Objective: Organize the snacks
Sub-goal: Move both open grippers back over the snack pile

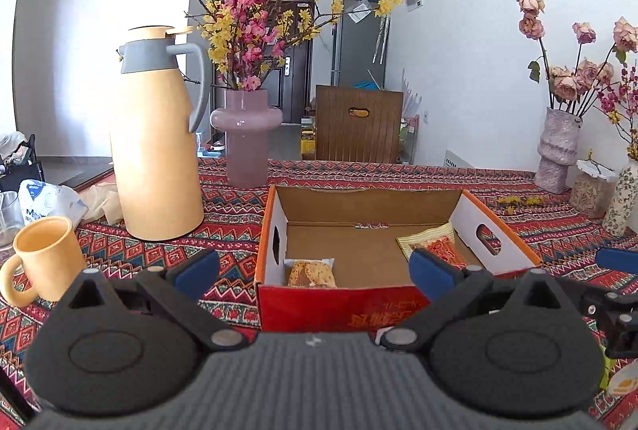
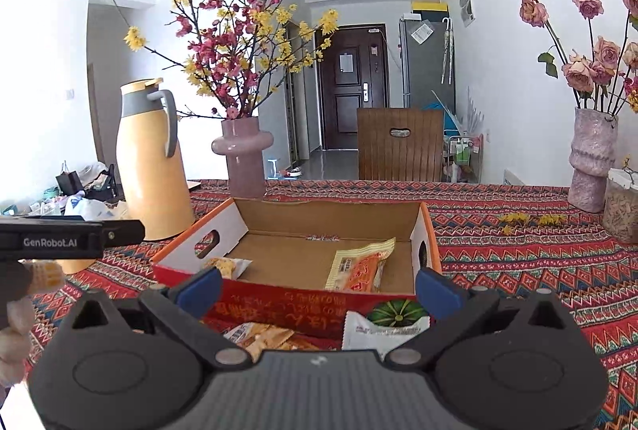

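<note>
An open red and orange cardboard box [image 1: 339, 300] [image 2: 279, 300] sits on the patterned tablecloth. Inside lie a small clear-wrapped pastry [image 1: 311, 272] [image 2: 225, 266] at the near left and an orange and yellow snack packet [image 1: 436, 242] [image 2: 361, 264] at the right. My left gripper [image 1: 315, 272] is open and empty, just before the box's near wall. My right gripper [image 2: 317, 286] is open and empty, above two loose snacks in front of the box: a white packet with a green pumpkin picture [image 2: 384, 326] and an orange packet [image 2: 263, 338].
A yellow thermos jug [image 1: 155, 139] [image 2: 153, 159], a yellow mug [image 1: 46, 262] and a pink vase of flowers [image 1: 245, 139] [image 2: 243, 155] stand left of the box. More vases [image 1: 556, 147] [image 2: 592, 159] and a jar [image 2: 622, 207] stand at the right. A wooden chair [image 2: 398, 145] is behind the table.
</note>
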The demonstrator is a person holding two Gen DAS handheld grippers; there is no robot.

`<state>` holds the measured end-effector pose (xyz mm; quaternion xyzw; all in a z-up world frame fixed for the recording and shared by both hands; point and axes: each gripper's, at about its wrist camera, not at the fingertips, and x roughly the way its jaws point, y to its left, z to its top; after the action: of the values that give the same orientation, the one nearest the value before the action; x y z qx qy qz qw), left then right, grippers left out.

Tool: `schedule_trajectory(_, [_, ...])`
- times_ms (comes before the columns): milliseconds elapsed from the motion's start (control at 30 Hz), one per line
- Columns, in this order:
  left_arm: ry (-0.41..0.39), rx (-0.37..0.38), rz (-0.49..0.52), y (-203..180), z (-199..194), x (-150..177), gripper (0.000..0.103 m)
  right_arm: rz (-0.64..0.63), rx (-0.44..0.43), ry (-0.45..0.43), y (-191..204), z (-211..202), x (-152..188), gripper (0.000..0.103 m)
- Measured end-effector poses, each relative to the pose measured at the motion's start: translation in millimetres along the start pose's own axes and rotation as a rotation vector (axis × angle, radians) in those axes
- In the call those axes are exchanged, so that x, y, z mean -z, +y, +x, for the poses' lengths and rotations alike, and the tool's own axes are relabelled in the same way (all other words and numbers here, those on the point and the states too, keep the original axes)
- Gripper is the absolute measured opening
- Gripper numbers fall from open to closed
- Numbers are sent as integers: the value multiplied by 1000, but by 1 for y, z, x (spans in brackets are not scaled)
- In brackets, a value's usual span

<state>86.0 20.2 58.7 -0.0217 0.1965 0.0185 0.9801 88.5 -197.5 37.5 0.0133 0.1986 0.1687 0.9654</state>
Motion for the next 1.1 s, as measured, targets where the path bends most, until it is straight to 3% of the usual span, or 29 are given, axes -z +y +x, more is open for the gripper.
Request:
schedule_trajectory(167, [-19, 2, 6, 0, -25, 22, 103, 8, 10, 36, 7, -17, 23, 103])
schedule_trajectory(533, [55, -10, -17, 17, -47, 69, 103, 22, -1, 86, 18, -45, 76, 103])
schedule_trajectory(733, [89, -21, -12, 26, -51, 84, 103, 12, -31, 111, 26, -47, 88, 103])
schedule_trajectory(1100, [116, 4, -10, 24, -47, 92, 103, -6, -18, 169, 37, -22, 94, 73])
